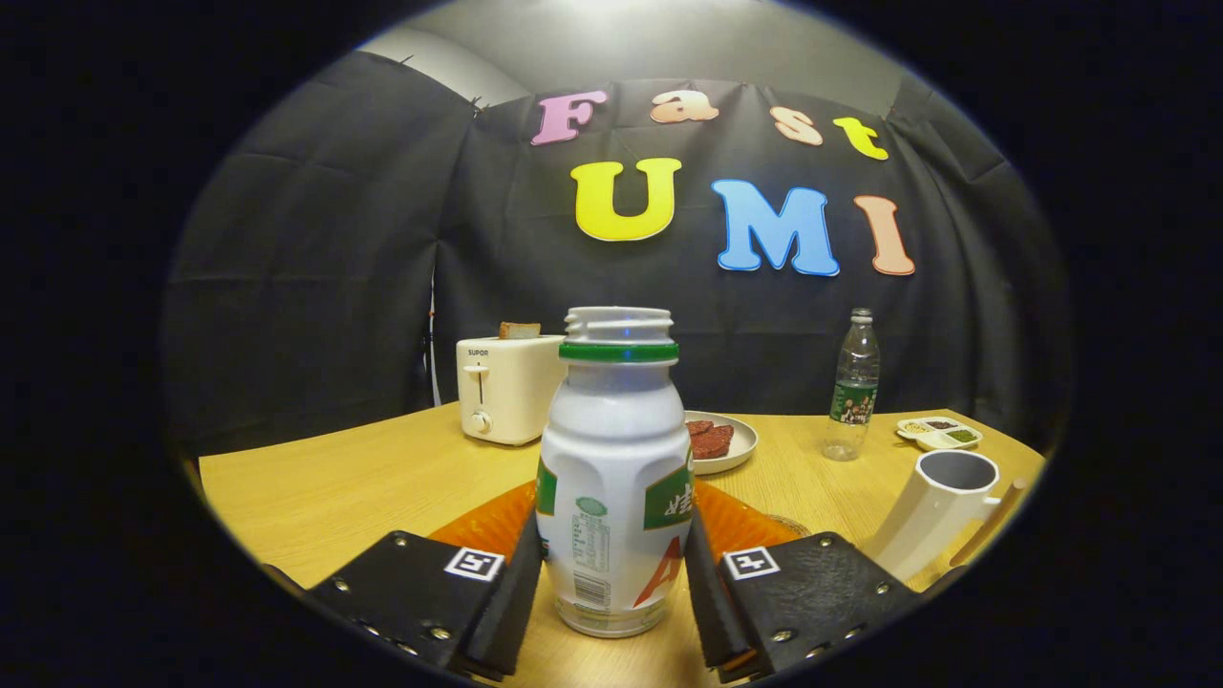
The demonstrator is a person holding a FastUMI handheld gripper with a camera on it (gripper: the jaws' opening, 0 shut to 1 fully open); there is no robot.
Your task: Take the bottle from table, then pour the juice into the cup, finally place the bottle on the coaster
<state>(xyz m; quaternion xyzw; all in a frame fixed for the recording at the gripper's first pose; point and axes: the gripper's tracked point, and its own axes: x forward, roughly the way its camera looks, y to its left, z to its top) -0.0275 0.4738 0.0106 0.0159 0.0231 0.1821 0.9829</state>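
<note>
The tongs (611,588) sit low over the wooden tabletop (334,487), with the white bottle (611,478) standing upright between their two black fingers (502,592). Each pad lies against a side of the bottle's lower body, left and right, so the tongs appear clamped on it; the contact looks flush on both sides. The bottle's base seems to rest on the tabletop, though whether it is slightly lifted cannot be told. Its mouth is uncapped, with bare threads above a green neck ring.

Just behind the bottle lies the orange coaster (487,521), its ribbed surface showing on both sides of the bottle's body, near the fingers. To the right of the tongs, near the tabletop's edge, stands the white cup (941,511), with a handle on its right side and its open mouth showing a dark inside; it appears tilted in this curved view.

Farther back on the left, a cream toaster (506,387) holds a slice of bread (519,330) in its slot. Right of the bottle and beyond it is a round plate (736,454) carrying dark reddish pieces of food. Farther right stands a clear plastic water bottle (853,382), and beyond the cup at the far right lies a small divided dish (939,433) with dark and green contents.
</note>
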